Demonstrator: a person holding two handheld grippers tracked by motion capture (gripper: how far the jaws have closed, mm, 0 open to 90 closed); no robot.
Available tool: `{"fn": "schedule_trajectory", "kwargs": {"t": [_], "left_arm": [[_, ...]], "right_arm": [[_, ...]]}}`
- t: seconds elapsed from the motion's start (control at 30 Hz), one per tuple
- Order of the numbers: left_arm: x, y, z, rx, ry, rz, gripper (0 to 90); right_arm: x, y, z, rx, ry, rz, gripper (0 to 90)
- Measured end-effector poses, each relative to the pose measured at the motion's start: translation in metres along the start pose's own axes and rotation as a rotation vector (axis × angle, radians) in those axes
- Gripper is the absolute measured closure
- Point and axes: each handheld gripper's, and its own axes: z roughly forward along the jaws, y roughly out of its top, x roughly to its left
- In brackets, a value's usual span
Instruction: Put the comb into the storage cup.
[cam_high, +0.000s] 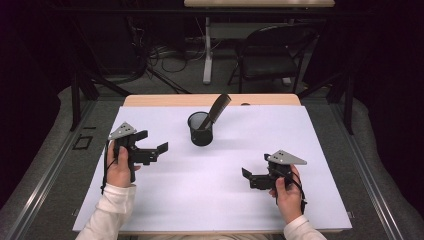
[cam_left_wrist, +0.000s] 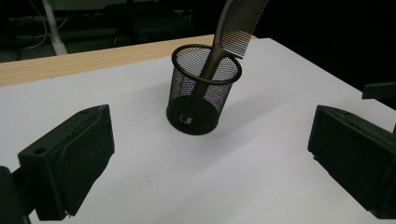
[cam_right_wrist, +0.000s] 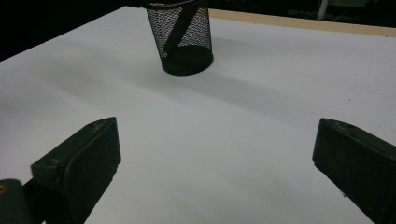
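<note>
A black mesh cup (cam_high: 200, 129) stands upright toward the back middle of the white sheet (cam_high: 210, 200). A dark comb (cam_high: 216, 110) leans inside it, handle down, teeth sticking out to the upper right. My left gripper (cam_high: 152, 142) hovers to the left of the cup, open and empty, jaws pointing right. My right gripper (cam_high: 250, 177) is at the front right, open and empty, pointing left. In the left gripper view the cup (cam_left_wrist: 201, 91) and comb (cam_left_wrist: 233, 28) sit ahead between the jaws. The right gripper view has the cup (cam_right_wrist: 183, 39) far ahead at upper left.
The white sheet covers a wooden table whose bare edge (cam_high: 210, 99) runs along the back. A folding chair (cam_high: 272, 55) and a table leg (cam_high: 207, 50) stand on the floor beyond. Dark stands flank the table.
</note>
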Motion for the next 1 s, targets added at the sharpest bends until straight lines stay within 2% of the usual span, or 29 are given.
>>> {"fn": "schedule_trajectory", "kwargs": {"t": [0.33,0.57,0.77,1.0], "left_arm": [[0.0,-0.001,0.002,0.003,0.0,0.003,0.7],[0.001,-0.001,0.002,0.002,0.004,0.003,0.7],[0.001,-0.001,0.001,0.001,0.004,0.001,0.7],[0.001,-0.001,0.002,0.003,0.004,0.0,0.7]], "right_arm": [[-0.01,-0.007,-0.001,-0.014,-0.023,0.029,3.0],[-0.014,-0.009,0.0,0.007,-0.054,0.029,3.4],[-0.019,-0.012,0.002,0.012,-0.063,0.059,4.1],[-0.021,-0.013,0.002,0.023,-0.072,0.062,4.7]]}}
